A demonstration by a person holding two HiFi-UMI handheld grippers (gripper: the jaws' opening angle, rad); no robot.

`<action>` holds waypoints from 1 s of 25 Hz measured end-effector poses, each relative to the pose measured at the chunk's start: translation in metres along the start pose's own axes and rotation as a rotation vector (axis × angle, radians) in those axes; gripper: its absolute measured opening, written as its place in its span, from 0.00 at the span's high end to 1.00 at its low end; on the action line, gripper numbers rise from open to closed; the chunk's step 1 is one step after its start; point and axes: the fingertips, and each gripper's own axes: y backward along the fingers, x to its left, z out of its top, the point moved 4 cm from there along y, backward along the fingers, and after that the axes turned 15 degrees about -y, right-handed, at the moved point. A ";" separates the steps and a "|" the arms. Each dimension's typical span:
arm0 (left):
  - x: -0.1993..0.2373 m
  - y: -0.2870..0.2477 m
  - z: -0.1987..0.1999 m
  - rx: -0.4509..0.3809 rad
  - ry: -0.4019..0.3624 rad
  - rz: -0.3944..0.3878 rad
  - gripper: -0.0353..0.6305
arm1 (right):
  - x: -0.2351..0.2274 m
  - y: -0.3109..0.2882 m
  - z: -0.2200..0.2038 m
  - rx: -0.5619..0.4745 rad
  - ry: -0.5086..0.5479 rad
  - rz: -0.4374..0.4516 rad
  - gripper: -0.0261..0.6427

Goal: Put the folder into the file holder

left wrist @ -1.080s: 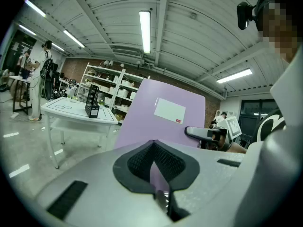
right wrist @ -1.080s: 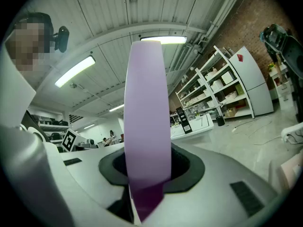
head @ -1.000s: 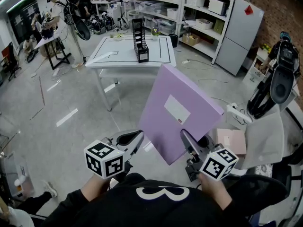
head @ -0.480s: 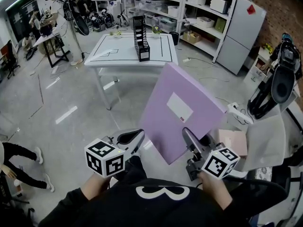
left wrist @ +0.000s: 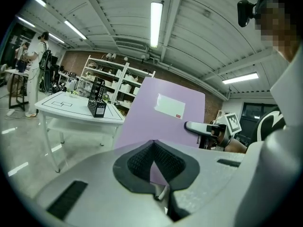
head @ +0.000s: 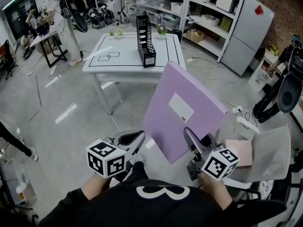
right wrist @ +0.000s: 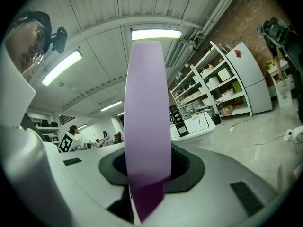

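The right tongs (head: 188,135) pinch the lower edge of the purple folder (head: 184,108), held tilted above them. The left tongs (head: 135,137), near it, seem pressed together, empty. Well ahead, the file holder (head: 146,41) stands on the table (head: 113,56).

Bare floor (head: 85,103) runs ahead to the white table (head: 124,48) (file holder (head: 146,44) upright near its front edge).

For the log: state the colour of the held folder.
The folder is light purple with a white label; head view shows it best.
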 end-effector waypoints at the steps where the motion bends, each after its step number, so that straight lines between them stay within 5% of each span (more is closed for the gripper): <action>1: 0.016 -0.006 0.004 0.005 0.004 -0.004 0.94 | -0.003 -0.015 0.005 -0.003 -0.002 -0.008 0.74; 8: 0.133 -0.050 0.032 0.024 0.037 -0.024 0.94 | -0.028 -0.125 0.046 -0.008 -0.016 -0.079 0.74; 16: 0.256 -0.080 0.056 0.006 0.039 -0.012 0.94 | -0.035 -0.239 0.088 -0.023 0.092 -0.111 0.74; 25: 0.326 -0.093 0.071 -0.005 0.025 0.026 0.94 | -0.041 -0.307 0.134 -0.121 0.136 -0.107 0.75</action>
